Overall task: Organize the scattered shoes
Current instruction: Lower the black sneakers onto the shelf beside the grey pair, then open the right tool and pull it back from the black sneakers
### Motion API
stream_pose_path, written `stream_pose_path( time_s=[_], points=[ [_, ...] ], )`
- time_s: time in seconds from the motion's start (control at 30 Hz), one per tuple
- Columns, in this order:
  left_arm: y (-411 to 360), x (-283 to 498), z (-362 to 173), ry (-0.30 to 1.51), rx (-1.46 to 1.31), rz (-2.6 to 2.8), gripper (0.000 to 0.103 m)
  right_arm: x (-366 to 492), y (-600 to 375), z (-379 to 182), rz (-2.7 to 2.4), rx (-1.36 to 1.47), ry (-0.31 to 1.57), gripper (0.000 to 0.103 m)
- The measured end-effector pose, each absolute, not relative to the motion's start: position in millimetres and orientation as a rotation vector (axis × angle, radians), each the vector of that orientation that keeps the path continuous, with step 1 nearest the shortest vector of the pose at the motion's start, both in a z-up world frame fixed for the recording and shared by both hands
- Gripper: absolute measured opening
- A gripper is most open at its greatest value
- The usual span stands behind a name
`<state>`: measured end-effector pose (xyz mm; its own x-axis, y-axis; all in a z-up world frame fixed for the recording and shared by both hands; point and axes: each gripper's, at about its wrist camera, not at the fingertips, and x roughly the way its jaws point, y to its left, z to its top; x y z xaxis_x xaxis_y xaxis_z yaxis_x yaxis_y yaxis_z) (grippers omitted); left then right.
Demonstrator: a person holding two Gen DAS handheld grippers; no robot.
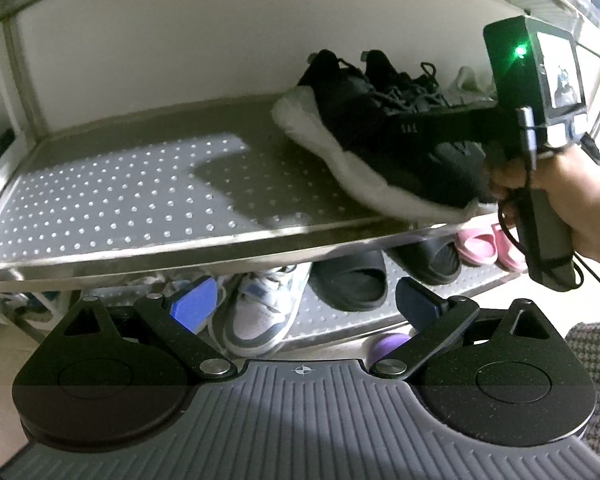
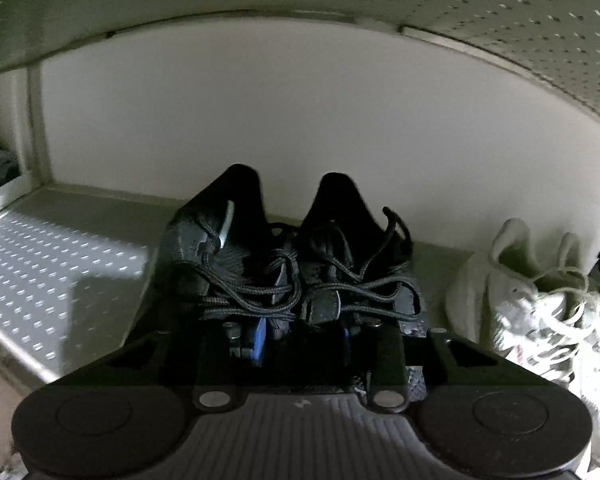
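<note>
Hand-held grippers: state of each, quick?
Left hand-held gripper: open, empty.
Right hand-held gripper: closed on the black sneakers.

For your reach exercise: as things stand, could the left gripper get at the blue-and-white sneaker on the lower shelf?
Probably yes: the left gripper is open, and the sneaker sits at the shelf's open front with nothing between them.

The left half of the perforated shelf (image 1: 112, 196) is left bare and can be reached from the near edge. The right half is blocked by the black sneakers (image 1: 384, 120), with white sneakers (image 2: 540, 304) packed just beside them farther right.
</note>
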<state>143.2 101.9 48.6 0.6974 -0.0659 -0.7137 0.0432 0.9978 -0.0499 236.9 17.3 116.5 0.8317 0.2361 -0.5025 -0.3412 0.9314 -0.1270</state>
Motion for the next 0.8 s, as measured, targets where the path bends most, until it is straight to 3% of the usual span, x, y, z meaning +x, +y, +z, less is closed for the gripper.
stream_pose_path(
  time_s=[0.23, 0.3, 0.33, 0.67, 0.73, 0.77, 0.8],
  points=[
    [104.6, 143.6, 48.5, 0.797, -0.033, -0.057, 0.099, 236.8, 16.8, 134.0, 0.443, -0.115, 0.609, 0.046],
    [105.7, 142.0, 49.4, 0.794, -0.039, -0.058, 0.099, 235.4, 11.1, 140.9, 0.461, -0.103, 0.620, 0.063],
    [105.8, 141.4, 49.4, 0.796, -0.036, -0.058, 0.099, 235.5, 4.6, 144.2, 0.467, -0.092, 0.623, 0.067],
    [105.3, 141.0, 47.1, 0.796, -0.021, -0.058, 0.099, 241.4, -19.7, 135.5, 0.601, -0.044, 0.594, 0.073],
    [105.9, 141.1, 45.3, 0.802, -0.015, -0.055, 0.099, 245.0, -12.9, 131.6, 0.588, -0.054, 0.589, 0.055],
    [106.4, 141.2, 44.5, 0.805, -0.015, -0.053, 0.099, 245.3, -2.9, 132.1, 0.568, -0.072, 0.585, 0.034],
    [106.9, 141.4, 44.2, 0.808, -0.019, -0.052, 0.099, 245.5, 7.0, 132.5, 0.549, -0.091, 0.581, 0.032]
  ],
)
